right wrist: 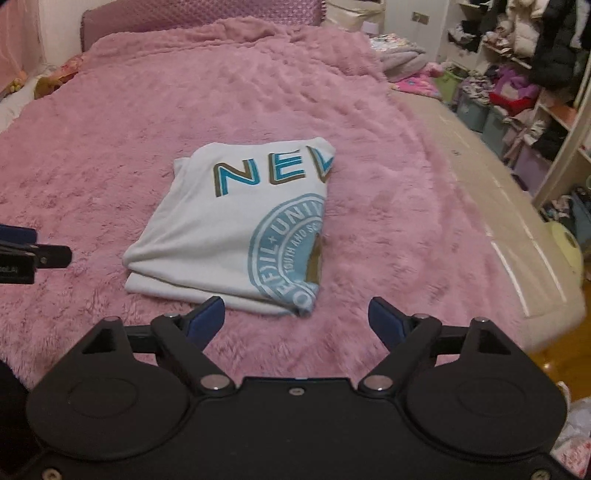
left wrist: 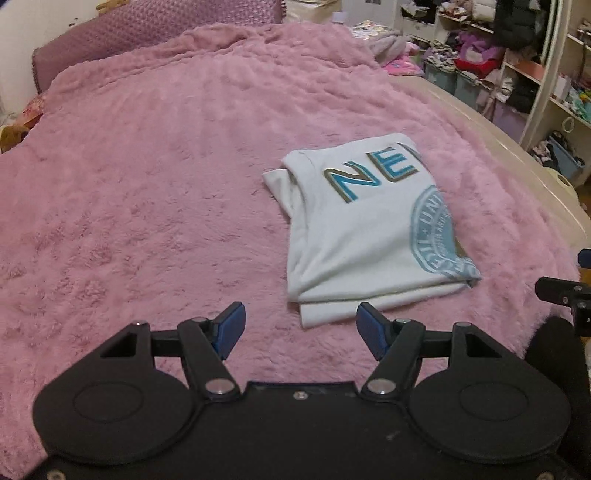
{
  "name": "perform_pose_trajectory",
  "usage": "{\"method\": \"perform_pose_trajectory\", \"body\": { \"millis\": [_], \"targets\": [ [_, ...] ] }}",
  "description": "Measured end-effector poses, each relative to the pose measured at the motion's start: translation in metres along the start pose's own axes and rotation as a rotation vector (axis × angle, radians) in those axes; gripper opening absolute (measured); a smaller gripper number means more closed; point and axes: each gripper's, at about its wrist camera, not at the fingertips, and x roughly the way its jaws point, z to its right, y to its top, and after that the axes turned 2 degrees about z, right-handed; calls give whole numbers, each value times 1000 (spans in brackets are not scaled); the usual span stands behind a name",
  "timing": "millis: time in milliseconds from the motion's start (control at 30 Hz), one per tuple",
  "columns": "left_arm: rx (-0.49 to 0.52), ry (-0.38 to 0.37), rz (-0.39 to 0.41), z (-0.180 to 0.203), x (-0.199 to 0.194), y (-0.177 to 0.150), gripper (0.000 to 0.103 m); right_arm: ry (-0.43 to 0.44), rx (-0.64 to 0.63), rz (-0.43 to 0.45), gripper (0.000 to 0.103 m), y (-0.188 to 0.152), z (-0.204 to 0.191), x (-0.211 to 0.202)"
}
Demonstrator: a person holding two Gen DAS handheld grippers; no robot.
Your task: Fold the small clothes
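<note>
A white T-shirt (left wrist: 362,229) with blue "NEW" lettering and a round blue seal lies folded into a small rectangle on the pink fluffy blanket (left wrist: 147,184). It also shows in the right wrist view (right wrist: 229,229). My left gripper (left wrist: 300,326) is open and empty, just short of the shirt's near left corner. My right gripper (right wrist: 296,319) is open and empty, just short of the shirt's near right corner. The left gripper's edge (right wrist: 22,254) shows at the left of the right wrist view; the right gripper's edge (left wrist: 565,295) shows at the right of the left wrist view.
The blanket covers a bed with a purple headboard (left wrist: 155,22) at the back. The bare mattress edge (right wrist: 498,206) runs along the right. Shelves and bins stuffed with clothes (right wrist: 517,92) stand to the right. Other garments (right wrist: 399,55) lie at the far right corner.
</note>
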Motion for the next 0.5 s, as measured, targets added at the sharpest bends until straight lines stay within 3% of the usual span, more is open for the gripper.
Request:
{"method": "perform_pose_trajectory", "body": {
  "millis": [233,500],
  "targets": [
    [-40,-52,15,5,-15,-9,68,20,47,17,82,-13,6,-27],
    [-54,-43,30,7,-23,-10,68,13,39,37,83,-18,6,-39]
  ]
}}
